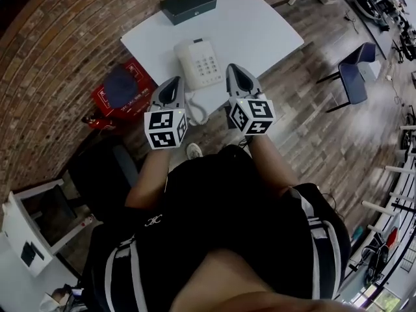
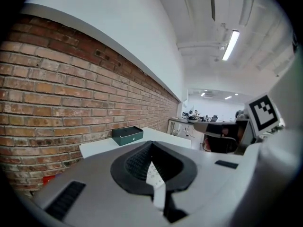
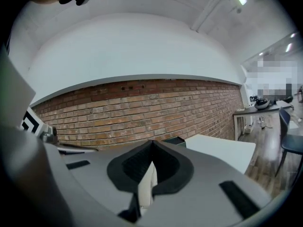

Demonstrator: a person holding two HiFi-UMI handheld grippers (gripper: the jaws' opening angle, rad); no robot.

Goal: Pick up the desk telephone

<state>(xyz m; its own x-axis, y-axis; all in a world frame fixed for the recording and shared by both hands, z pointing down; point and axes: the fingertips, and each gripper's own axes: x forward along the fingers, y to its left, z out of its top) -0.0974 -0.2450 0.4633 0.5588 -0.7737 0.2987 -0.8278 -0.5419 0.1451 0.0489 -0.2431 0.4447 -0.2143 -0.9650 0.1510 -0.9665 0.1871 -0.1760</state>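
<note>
The white desk telephone point(image 1: 198, 62) sits on the white table point(image 1: 260, 25) with its keypad up, and its coiled cord point(image 1: 199, 112) hangs over the near edge. My left gripper point(image 1: 174, 81) hovers at the phone's near left corner and my right gripper point(image 1: 235, 68) at its near right side. Both are shut and hold nothing. In the left gripper view the jaws point(image 2: 151, 144) meet at the tip, and a sliver of keypad point(image 2: 152, 172) shows below them. In the right gripper view the shut jaws point(image 3: 152, 142) frame a strip of the white phone body point(image 3: 147, 183).
A dark green box point(image 1: 188, 4) lies at the table's far side, also seen as a green box point(image 2: 128, 135) in the left gripper view. A red case point(image 1: 123, 88) rests on the floor by the brick wall, left of the table. A blue chair point(image 1: 354, 73) stands to the right.
</note>
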